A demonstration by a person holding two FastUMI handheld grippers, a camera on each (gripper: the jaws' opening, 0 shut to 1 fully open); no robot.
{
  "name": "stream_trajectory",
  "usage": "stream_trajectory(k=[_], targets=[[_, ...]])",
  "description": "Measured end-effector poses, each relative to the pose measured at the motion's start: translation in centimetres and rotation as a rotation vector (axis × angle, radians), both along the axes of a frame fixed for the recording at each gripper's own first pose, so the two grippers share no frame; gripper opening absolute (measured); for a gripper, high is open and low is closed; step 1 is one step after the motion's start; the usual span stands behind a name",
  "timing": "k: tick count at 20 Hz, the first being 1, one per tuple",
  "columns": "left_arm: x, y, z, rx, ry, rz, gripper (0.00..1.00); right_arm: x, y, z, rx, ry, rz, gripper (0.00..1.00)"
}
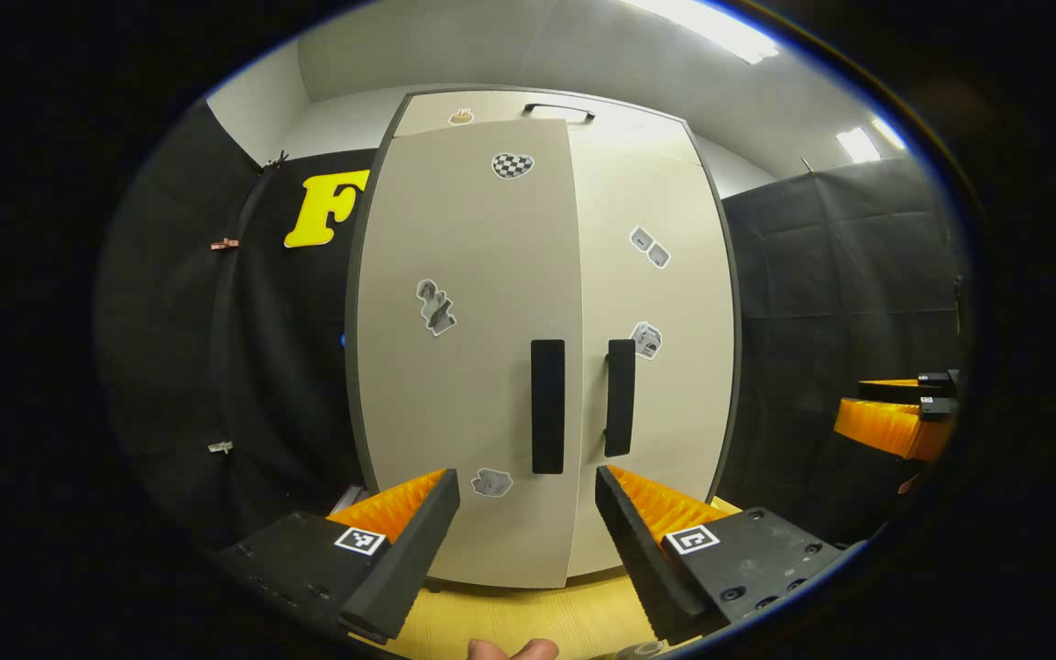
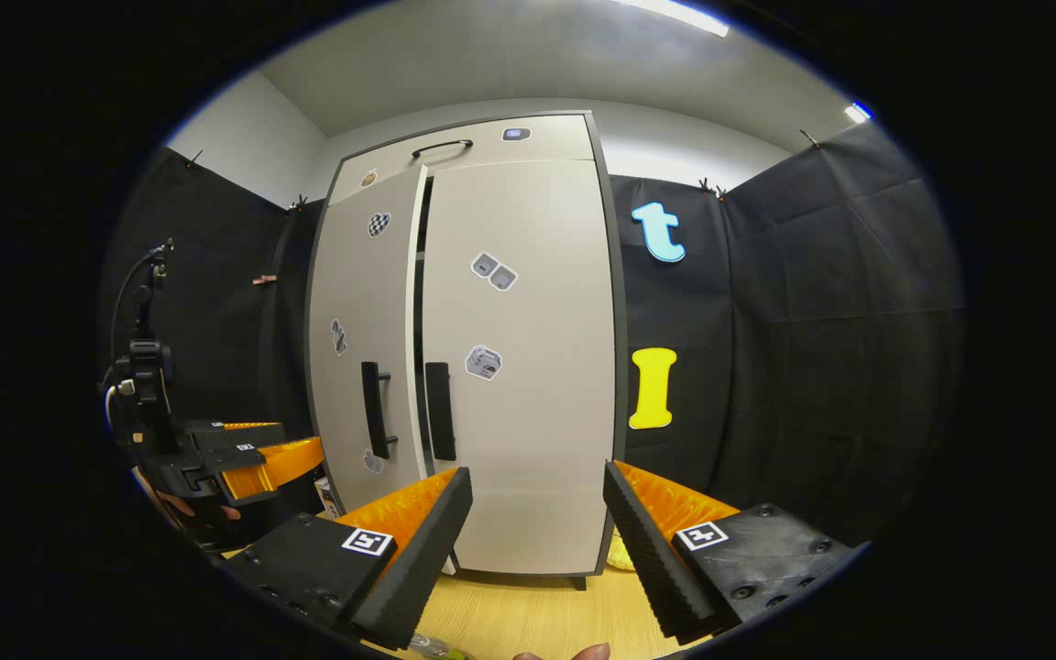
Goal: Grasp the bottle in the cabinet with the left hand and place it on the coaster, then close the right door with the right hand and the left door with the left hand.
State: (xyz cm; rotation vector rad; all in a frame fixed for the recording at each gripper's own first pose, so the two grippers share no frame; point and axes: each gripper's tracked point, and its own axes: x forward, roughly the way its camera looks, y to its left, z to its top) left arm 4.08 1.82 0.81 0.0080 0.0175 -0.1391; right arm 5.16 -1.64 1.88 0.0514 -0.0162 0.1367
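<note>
— Though both doors face the cameras, are they shut?
— The right door (image 2: 528, 367) of the tall beige two-door cabinet (image 1: 546, 339) lies flush; the left door (image 2: 365, 348) stands slightly ajar, a dark gap showing beside it in the right gripper view.
— Handles?
— Two black vertical bar handles (image 1: 547, 405), side by side at the doors' meeting edges, plus one curved black handle (image 1: 559, 110) on the top panel.
— The claws?
— The left gripper (image 1: 528, 513) is spread wide, holding nothing, pointed at the door handles. The right gripper (image 2: 537, 522) is equally spread and bare, facing the right door.
— The bottle?
— A clear rounded bit (image 2: 432, 646) peeks in at the light wooden table's (image 2: 528, 614) near edge; I cannot tell what it is.
— Anything else?
— A fingertip (image 1: 514, 649) at the near edge.
</note>
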Motion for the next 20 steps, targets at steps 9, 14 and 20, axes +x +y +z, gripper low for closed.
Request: stream_trajectory(k=[9,14,20], targets=[[-4.3,1.0,0.6,-0.017,-0.010,-0.002,0.95,-1.7,1.7,0.4,0.001,-0.002,-0.016,0.96],[-5.5,1.6,0.5,-0.002,-0.019,0.005,0.95,-2.0,2.5,0.5,0.000,-0.001,-0.019,0.96],[-5.9,2.2,0.6,0.012,-0.033,0.026,0.95,-2.2,3.0,-0.1,-0.015,0.010,-0.030,0.96]])
